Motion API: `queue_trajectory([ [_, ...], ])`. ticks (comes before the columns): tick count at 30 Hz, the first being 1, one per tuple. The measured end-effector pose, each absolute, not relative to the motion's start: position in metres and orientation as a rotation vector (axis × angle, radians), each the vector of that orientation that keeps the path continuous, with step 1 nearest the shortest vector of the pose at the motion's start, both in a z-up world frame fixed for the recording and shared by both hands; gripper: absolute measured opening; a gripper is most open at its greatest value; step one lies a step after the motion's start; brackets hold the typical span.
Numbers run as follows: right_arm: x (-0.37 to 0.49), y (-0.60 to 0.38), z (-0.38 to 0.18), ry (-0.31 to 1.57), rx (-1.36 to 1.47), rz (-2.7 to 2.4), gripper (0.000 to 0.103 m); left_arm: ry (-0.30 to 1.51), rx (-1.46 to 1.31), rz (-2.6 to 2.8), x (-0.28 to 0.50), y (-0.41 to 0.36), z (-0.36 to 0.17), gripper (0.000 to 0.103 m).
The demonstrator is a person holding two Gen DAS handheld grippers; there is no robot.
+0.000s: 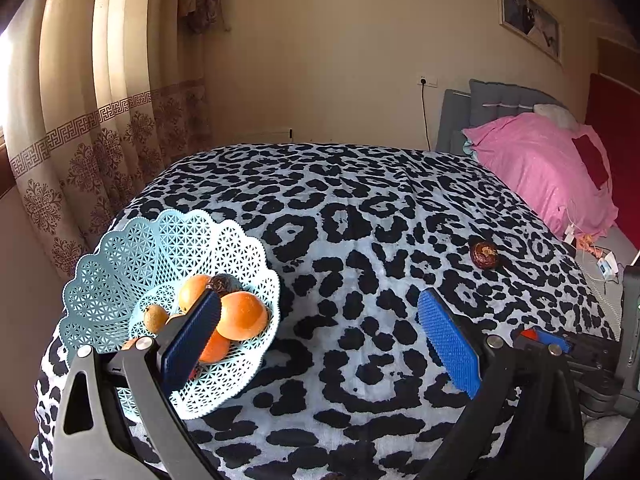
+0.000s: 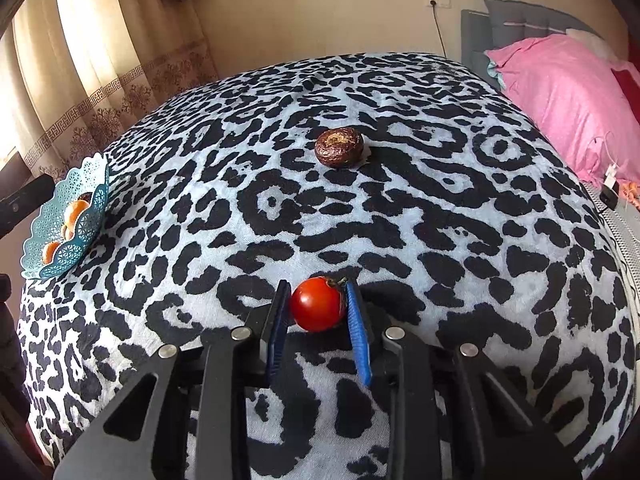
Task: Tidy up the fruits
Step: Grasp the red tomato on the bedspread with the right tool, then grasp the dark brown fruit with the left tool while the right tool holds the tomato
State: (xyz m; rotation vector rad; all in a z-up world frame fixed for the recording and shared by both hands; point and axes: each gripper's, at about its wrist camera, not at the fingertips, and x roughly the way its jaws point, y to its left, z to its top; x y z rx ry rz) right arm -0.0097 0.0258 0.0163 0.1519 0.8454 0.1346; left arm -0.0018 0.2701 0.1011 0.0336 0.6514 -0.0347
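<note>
Red tomato (image 2: 318, 304) sits gripped between my right gripper (image 2: 316, 312) fingers, low over the bed (image 2: 440, 220); left gripper (image 1: 320, 340) spread, empty; next I'd carry it left into the basket (image 2: 68, 220); brown fruit (image 2: 339, 147) waits far.

No readable text, labels, brands or numbers appear in either view; the framed picture (image 1: 530, 20) on the wall shows no legible writing.

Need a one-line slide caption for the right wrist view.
Right gripper shut on a red tomato above the leopard-print blanket; a dark brown fruit lies beyond, blue basket far left.
</note>
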Motion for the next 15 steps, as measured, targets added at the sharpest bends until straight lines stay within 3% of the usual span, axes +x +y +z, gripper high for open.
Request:
queue_trajectory([
  [15,-0.014,-0.016,0.036,0.731,0.268,0.083,0.028,0.718,0.149,-0.250,0.052,0.168,0.078,0.100],
])
